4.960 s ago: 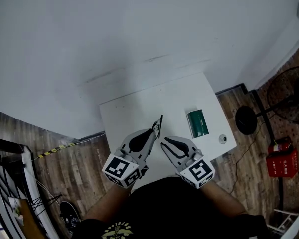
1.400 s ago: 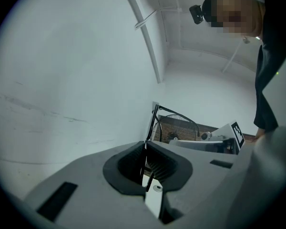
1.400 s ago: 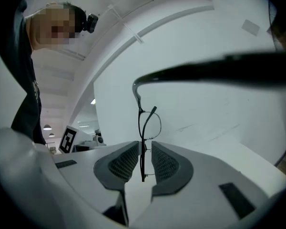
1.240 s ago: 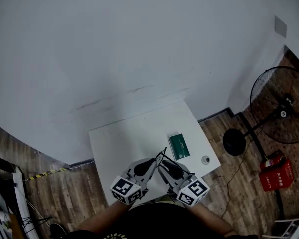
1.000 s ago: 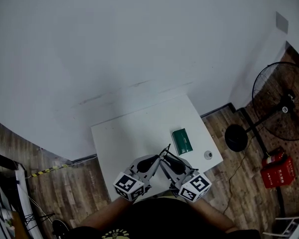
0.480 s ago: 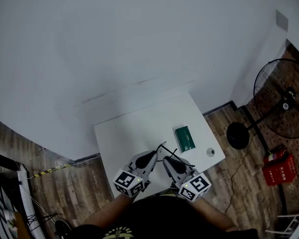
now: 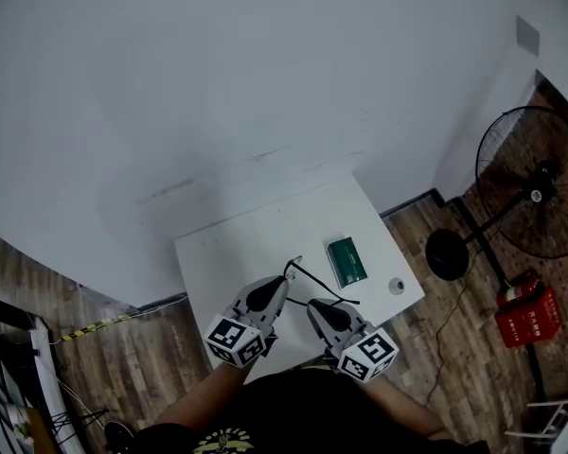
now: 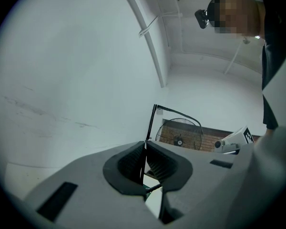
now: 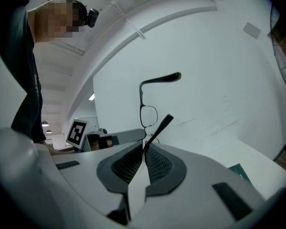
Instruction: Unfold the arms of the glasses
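Observation:
The black thin-rimmed glasses (image 7: 309,278) hang above the white table (image 7: 229,252), held between both grippers. My left gripper (image 7: 282,280) is shut on the front frame; in the left gripper view the frame (image 8: 150,124) rises straight out of the closed pads (image 8: 133,160) and one arm bends off to the right. My right gripper (image 7: 314,306) is shut on the end of the other arm (image 9: 161,124), which slants up from between the pads. In the right gripper view a lens (image 9: 148,114) and the far arm (image 9: 162,78) show beyond it, with the left gripper (image 9: 115,139) behind.
A green box (image 7: 346,260) lies on the table's right part, with a small round object (image 7: 395,286) near the right front corner. A standing fan (image 7: 540,192) and a red object (image 7: 528,315) are on the wooden floor to the right. A white wall is behind.
My left gripper has moved left, away from the right one, taking the frame with it. The arm now spans the gap between them. The right jaws have closed on the arm's end.

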`<state>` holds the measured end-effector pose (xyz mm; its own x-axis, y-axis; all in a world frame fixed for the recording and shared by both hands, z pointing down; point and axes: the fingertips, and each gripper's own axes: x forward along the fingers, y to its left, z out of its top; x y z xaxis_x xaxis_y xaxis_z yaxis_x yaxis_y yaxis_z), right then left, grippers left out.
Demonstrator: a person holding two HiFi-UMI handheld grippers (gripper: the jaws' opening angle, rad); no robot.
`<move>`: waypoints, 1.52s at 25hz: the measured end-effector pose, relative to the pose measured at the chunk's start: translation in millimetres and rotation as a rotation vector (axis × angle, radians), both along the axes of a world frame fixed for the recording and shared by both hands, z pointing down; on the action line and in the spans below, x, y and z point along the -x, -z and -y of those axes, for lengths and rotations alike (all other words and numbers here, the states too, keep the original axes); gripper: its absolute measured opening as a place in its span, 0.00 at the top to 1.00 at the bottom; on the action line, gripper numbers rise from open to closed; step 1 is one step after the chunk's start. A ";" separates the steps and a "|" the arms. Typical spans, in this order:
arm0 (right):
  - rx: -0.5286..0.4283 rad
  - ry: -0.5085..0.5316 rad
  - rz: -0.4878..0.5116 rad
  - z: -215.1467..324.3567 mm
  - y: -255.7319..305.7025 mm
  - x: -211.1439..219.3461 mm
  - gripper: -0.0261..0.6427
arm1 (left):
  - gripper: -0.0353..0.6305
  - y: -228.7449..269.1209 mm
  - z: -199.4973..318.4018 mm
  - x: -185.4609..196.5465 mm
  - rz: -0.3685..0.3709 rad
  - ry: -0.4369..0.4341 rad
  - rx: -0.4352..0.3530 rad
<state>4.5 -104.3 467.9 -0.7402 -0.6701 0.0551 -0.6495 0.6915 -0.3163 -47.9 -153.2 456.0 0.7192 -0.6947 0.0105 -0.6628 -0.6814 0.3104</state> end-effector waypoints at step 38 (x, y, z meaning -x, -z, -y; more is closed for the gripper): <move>0.015 0.085 0.004 -37.6 -11.9 3.9 0.79 | 0.91 21.6 -11.8 26.0 -0.111 0.075 0.014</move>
